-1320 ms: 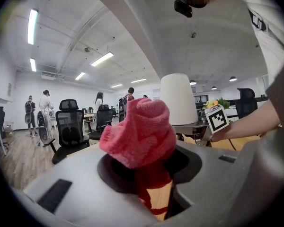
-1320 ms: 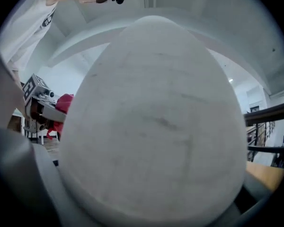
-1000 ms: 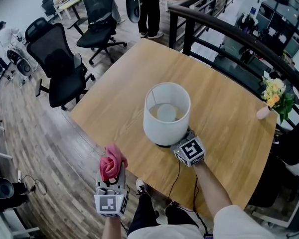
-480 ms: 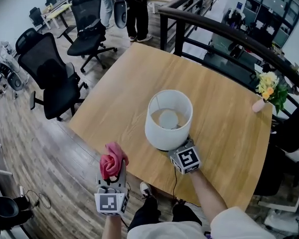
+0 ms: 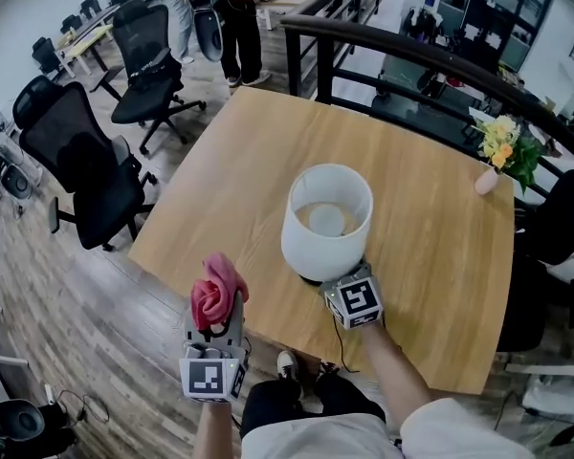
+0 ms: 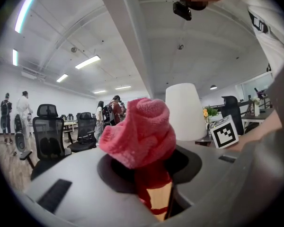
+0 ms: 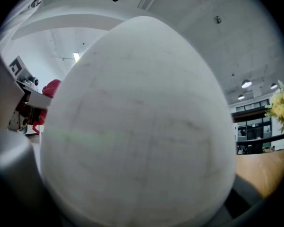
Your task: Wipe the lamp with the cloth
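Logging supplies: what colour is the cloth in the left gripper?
Pink; the cloth shows best in the left gripper view.

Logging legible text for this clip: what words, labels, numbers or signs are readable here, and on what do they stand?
No readable words or numbers anywhere.
Left marker cube: black-and-white square pattern, no letters.
Right marker cube: likewise a pattern only.
White sleeve: dark mark, too distorted to read.
Lamp, pink cloth: no print.
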Action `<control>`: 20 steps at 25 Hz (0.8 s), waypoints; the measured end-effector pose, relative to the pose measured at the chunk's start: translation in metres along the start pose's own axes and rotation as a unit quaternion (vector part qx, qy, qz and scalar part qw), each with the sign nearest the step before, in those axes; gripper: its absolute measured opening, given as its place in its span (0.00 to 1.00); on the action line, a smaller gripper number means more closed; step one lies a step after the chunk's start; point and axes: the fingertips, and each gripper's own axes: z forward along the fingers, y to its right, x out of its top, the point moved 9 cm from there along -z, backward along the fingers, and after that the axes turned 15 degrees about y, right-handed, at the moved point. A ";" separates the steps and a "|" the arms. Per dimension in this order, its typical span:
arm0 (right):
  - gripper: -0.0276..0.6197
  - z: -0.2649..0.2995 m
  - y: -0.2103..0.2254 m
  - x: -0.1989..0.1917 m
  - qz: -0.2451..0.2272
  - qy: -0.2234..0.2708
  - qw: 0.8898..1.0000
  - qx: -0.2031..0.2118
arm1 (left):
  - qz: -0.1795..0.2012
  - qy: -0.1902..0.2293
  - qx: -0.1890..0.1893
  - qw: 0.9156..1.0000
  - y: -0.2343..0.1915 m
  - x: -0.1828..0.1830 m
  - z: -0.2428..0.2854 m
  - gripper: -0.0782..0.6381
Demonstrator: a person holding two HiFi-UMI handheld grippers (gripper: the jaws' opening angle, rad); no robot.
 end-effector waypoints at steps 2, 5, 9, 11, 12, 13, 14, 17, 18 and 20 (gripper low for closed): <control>0.14 0.000 0.000 0.000 -0.001 0.000 1.000 -0.004 | -0.001 0.003 -0.009 1.000 -0.001 -0.002 0.000 0.34; 0.14 0.000 -0.004 -0.001 -0.006 -0.004 1.000 -0.024 | -0.008 0.006 -0.031 0.999 -0.007 -0.007 0.001 0.34; 0.14 0.004 -0.016 0.001 -0.018 -0.010 0.997 -0.070 | -0.013 0.011 -0.069 0.997 -0.026 -0.005 0.009 0.34; 0.14 0.004 -0.023 0.001 -0.022 -0.009 0.995 -0.097 | -0.011 0.016 -0.087 0.996 -0.038 -0.003 0.012 0.34; 0.14 0.003 -0.026 0.000 -0.024 -0.008 0.993 -0.111 | -0.010 0.017 -0.095 0.995 -0.044 -0.003 0.014 0.34; 0.14 0.002 -0.029 0.000 -0.027 -0.006 0.992 -0.125 | -0.010 0.017 -0.102 0.995 -0.051 -0.003 0.017 0.34; 0.14 0.002 -0.032 0.000 -0.031 -0.004 0.990 -0.139 | -0.010 0.017 -0.109 0.994 -0.057 -0.004 0.019 0.34; 0.14 0.000 -0.039 0.000 -0.040 -0.002 0.983 -0.182 | -0.011 0.018 -0.131 0.991 -0.069 -0.006 0.023 0.34; 0.14 0.000 -0.042 0.000 -0.042 -0.002 0.980 -0.195 | -0.011 0.018 -0.138 0.990 -0.072 -0.007 0.023 0.34; 0.14 0.000 -0.046 0.000 -0.048 -0.002 0.974 -0.220 | -0.014 0.019 -0.153 0.988 -0.078 -0.009 0.024 0.34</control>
